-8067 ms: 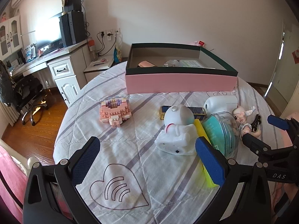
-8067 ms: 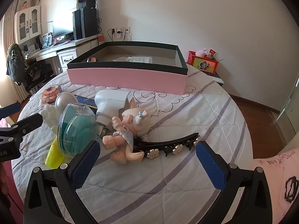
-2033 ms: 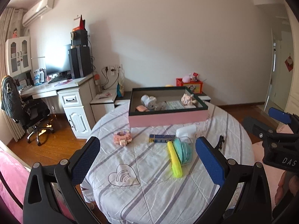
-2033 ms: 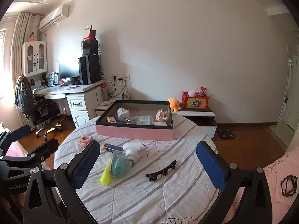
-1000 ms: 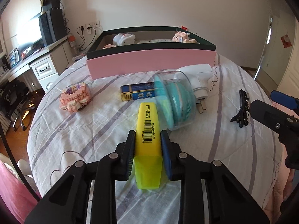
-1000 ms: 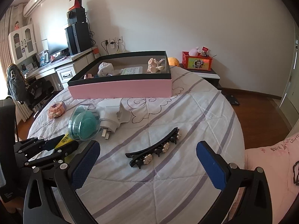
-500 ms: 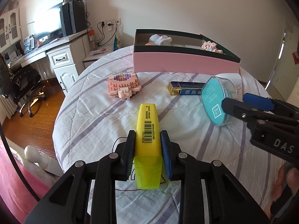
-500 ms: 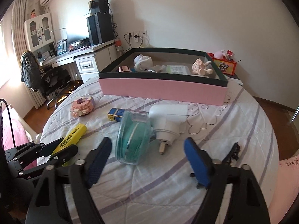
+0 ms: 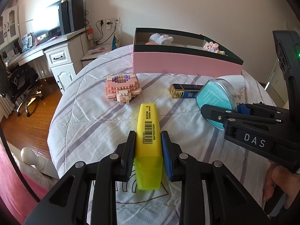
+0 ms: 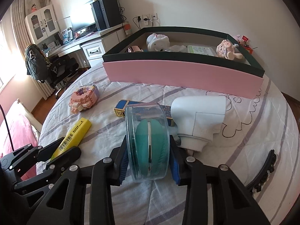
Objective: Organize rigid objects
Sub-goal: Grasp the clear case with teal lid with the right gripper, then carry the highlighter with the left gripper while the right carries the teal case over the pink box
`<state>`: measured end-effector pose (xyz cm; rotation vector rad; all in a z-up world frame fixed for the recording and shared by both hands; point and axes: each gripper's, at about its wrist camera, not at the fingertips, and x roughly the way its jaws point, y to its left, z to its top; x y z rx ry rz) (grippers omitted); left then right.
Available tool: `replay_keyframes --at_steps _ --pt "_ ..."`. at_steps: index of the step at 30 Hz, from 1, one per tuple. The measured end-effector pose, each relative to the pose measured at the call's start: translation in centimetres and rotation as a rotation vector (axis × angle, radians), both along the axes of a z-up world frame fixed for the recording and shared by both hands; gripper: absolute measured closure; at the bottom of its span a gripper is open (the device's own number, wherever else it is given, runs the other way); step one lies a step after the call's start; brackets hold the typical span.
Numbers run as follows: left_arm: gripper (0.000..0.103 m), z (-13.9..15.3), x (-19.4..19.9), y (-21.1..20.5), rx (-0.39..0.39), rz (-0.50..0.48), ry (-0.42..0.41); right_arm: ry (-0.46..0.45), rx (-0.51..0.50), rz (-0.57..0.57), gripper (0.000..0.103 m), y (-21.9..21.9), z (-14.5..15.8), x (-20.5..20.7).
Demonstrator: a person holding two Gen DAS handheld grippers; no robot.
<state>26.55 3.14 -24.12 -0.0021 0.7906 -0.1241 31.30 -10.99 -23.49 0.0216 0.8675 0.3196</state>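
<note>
My left gripper [image 9: 148,140] is shut on a yellow highlighter [image 9: 148,129] with a barcode label, held over the quilted round table [image 9: 90,116]. My right gripper [image 10: 149,150] is shut on a clear round case with a teal brush inside [image 10: 148,140]; it also shows in the left wrist view [image 9: 215,99]. The pink box with a dark green rim [image 10: 180,73] stands at the back of the table and holds a white toy [image 10: 157,41], a pink doll [image 10: 227,51] and a card.
On the table lie a pink brick model [image 9: 121,88], a blue and gold box [image 9: 184,93], a white plug adapter [image 10: 198,116] and a black hair clip [image 10: 264,172]. A desk, cabinet and office chair [image 10: 48,65] stand to the left.
My right gripper has closed on the clear teal case. My left gripper still holds the yellow highlighter and has shifted only slightly.
</note>
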Motion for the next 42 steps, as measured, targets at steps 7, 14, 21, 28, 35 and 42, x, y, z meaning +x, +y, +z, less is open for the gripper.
replay_keyframes --at_steps 7,14,21,28,35,42 --pt "0.076 2.0 -0.9 -0.6 -0.024 -0.006 -0.09 -0.08 0.015 0.032 0.065 -0.6 1.6 -2.2" --pt "0.076 5.1 -2.8 -1.8 -0.032 -0.024 -0.193 -0.203 0.03 0.012 0.065 -2.6 4.8 -5.4" --pt "0.076 10.3 -4.8 -4.4 -0.004 -0.042 -0.334 -0.355 0.035 -0.039 0.065 -4.8 9.3 -8.2" --pt "0.076 13.3 -5.5 -6.2 0.021 -0.025 -0.415 -0.487 0.019 -0.102 0.065 -5.5 12.4 -10.5" --pt "0.076 14.1 -4.4 -7.2 0.026 -0.027 -0.423 -0.522 0.011 -0.111 0.065 -5.8 13.9 -10.8" --pt "0.076 14.7 -1.3 -7.7 0.045 -0.032 -0.43 -0.526 -0.001 -0.112 0.065 -6.0 14.4 -8.5"
